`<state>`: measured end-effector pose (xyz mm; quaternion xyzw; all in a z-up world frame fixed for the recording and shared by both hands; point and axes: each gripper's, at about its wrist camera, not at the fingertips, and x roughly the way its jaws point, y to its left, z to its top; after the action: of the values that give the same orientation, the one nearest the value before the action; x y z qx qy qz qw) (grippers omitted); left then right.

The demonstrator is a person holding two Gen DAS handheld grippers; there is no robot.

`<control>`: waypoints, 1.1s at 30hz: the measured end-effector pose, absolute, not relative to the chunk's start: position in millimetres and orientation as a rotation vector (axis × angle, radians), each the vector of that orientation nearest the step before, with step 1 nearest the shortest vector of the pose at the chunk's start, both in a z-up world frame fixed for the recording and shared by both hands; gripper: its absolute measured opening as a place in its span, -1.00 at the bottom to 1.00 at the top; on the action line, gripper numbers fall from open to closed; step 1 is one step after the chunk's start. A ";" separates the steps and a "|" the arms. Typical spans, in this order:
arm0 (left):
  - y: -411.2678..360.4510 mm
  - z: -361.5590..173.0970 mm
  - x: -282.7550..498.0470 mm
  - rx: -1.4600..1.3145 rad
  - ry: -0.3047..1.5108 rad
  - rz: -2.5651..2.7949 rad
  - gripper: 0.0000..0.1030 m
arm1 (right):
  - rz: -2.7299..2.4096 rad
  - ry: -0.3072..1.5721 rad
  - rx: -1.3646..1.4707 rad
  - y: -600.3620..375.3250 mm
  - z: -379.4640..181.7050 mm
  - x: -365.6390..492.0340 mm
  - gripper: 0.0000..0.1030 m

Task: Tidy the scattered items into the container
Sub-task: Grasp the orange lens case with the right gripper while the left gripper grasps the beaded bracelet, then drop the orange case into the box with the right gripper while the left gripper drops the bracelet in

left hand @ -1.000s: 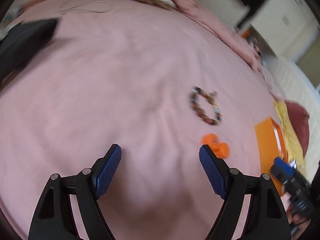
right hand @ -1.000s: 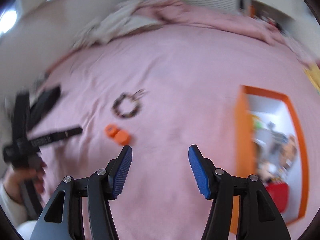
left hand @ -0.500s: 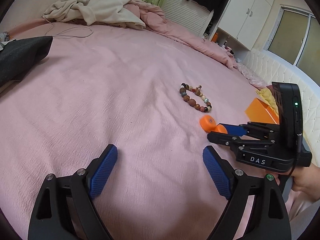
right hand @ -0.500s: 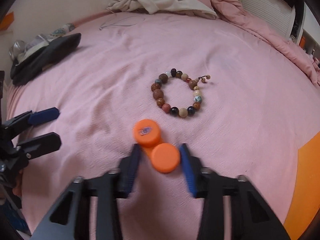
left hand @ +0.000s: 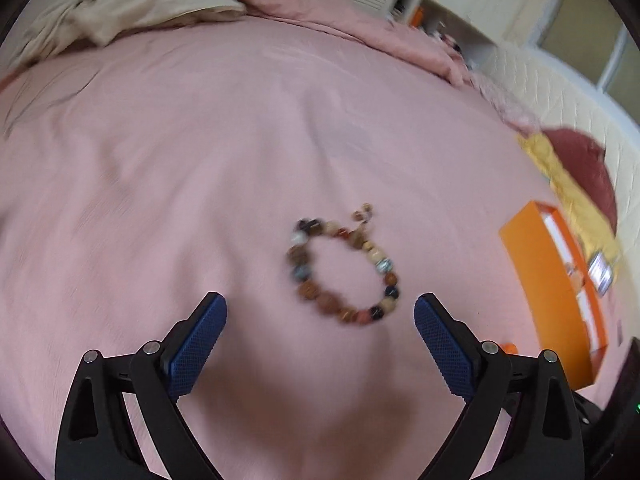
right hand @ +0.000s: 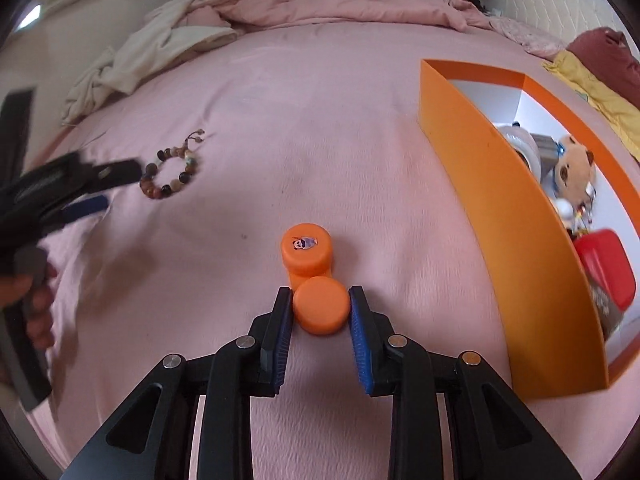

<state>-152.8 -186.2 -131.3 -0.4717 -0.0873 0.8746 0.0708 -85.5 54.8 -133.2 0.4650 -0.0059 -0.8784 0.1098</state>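
Note:
An orange contact lens case (right hand: 314,280) with two round caps lies on the pink bed. My right gripper (right hand: 321,307) is shut on its near cap. A beaded bracelet (left hand: 344,272) lies just ahead of my left gripper (left hand: 320,320), which is open and empty above the bed. The bracelet also shows in the right wrist view (right hand: 172,174), with the left gripper (right hand: 96,188) close beside it. The orange container (right hand: 492,204) stands to the right and holds several items; it also shows in the left wrist view (left hand: 548,284).
Crumpled beige clothes (right hand: 148,56) and a pink duvet (right hand: 320,4) lie at the far side of the bed. A yellow cloth (right hand: 596,88) and a dark red cushion (right hand: 608,46) lie beyond the container.
My right gripper has closed on the lens case's near cap. My left gripper has moved forward and to the right, so the bracelet now lies just ahead of its open fingers.

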 end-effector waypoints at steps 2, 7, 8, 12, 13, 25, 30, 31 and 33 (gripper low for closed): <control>-166.4 -135.3 -169.5 -1.471 -0.140 2.620 0.84 | -2.579 -0.018 1.371 52.8 -132.6 -86.5 -0.49; -140.7 -151.7 -184.0 -1.524 0.057 2.646 0.93 | -2.573 -0.045 1.379 56.5 -135.1 -87.1 -0.49; -146.2 -149.9 -179.6 -1.511 0.013 2.655 0.77 | -2.573 -0.044 1.379 56.0 -134.8 -87.4 -0.49; -172.0 -138.1 -157.8 -1.469 -0.153 2.698 -0.53 | -2.569 -0.072 1.386 58.7 -135.3 -86.9 -0.49; -176.6 -136.9 -152.7 -1.468 -0.169 2.687 -0.53 | -2.568 -0.083 1.388 58.9 -135.6 -87.0 -0.49; -148.4 -39.6 -117.0 -1.155 -0.253 2.633 -0.52 | -2.582 -0.218 1.150 73.6 -68.9 -80.8 -0.49; -92.4 19.1 -142.7 -1.003 -0.281 2.555 -0.52 | -2.711 -0.312 0.993 124.3 -13.4 -81.7 -0.49; -76.3 27.8 -146.6 -0.977 -0.279 2.533 -0.52 | -2.747 -0.325 0.972 137.2 -4.3 -82.3 -0.49; -43.3 37.7 -155.0 -0.950 -0.278 2.485 -0.52 | -2.812 -0.354 0.979 165.9 4.9 -86.0 -0.49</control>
<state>-155.0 -43.3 37.7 -0.3456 -0.1010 0.9039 0.2310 -86.0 165.9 4.9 0.3258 -0.1178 -0.9353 0.0716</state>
